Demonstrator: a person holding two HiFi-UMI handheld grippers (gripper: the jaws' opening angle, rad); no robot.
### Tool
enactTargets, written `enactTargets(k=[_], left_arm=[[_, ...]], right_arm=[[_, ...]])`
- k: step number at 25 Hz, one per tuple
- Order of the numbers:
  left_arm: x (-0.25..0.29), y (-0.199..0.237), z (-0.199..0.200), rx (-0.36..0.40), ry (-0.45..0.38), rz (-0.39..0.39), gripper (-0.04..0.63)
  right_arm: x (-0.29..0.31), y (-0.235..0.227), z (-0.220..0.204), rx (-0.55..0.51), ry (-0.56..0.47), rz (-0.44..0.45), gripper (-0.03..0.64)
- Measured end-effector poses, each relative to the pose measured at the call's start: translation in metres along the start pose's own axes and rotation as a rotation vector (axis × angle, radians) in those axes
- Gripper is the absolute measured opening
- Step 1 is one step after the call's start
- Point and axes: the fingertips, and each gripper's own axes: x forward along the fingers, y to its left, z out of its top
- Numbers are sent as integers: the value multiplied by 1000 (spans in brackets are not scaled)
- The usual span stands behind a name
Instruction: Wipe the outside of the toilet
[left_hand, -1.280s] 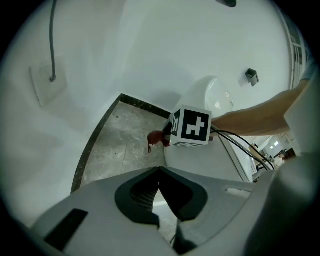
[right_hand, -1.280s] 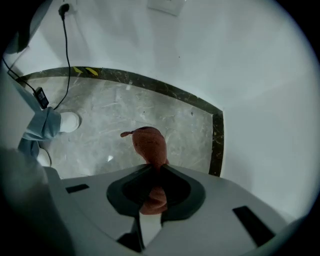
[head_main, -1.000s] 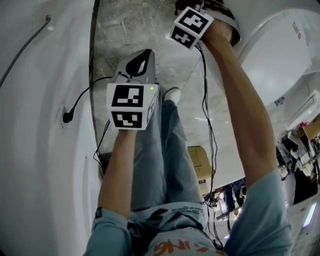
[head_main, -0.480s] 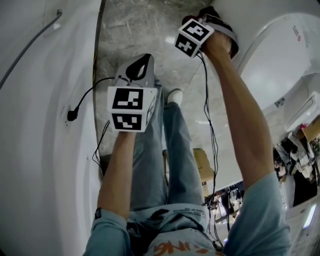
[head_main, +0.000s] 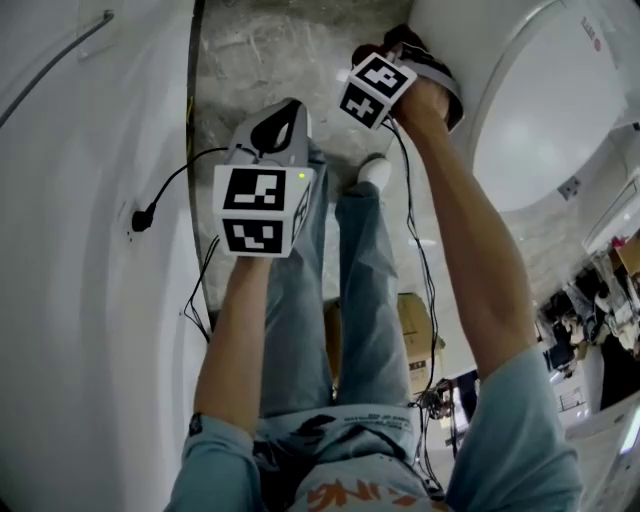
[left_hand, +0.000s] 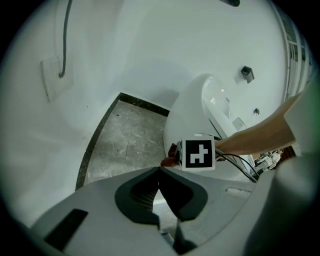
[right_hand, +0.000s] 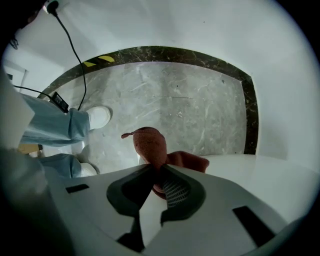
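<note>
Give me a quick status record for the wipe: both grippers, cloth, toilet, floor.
left gripper: shut, empty, held away from the toilet
right gripper: shut on cloth
cloth: reddish, bunched, at the toilet's outer side; contact looks likely
toilet: white, on the person's right
floor: grey stone with a dark border along the wall

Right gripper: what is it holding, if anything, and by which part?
The right gripper holds a reddish-brown cloth, jaws shut on a bunched fold; the rest bulges beyond the tips.
</note>
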Motion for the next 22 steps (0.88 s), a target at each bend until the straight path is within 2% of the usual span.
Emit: enactTargets(k=[6,11,14,22], left_arm=[[-13,-11,-5,35,12,14,-6],[-21,-31,3,47,-6,27,-6],[-24,-50,9,67,-24,26,-6],[-63,-113,36,62,-125,49,-6]], right_arm=[[-7,51,-14,28,-7,104,48],[-25,86,-27,90,-78,163,48],[-50,92,-29,170,-187,161,48],[-164,96,-56,346,-598,109,48]])
